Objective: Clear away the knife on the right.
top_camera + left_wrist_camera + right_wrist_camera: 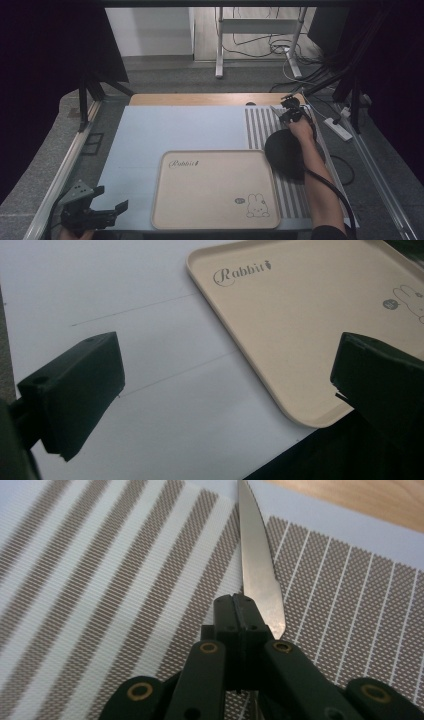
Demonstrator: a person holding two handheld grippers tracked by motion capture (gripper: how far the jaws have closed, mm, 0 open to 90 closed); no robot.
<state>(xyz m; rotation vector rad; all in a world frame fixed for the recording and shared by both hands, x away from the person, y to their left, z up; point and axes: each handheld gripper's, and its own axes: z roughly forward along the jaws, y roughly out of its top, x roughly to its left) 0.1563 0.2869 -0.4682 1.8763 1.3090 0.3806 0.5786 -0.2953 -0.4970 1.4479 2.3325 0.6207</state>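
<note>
- Pale blue table carries a beige tray near, a striped mat far right.
- Right gripper pinches a knife over the mat.
- Left gripper waits spread, near left.
- Thin blade might swivel or slip from so narrow a pinch.

Even overhead light, table bright, room edges dark; soft shadows under tray; knife blade shows mild glare; near tool jaws blurred, slightly grainy
</note>
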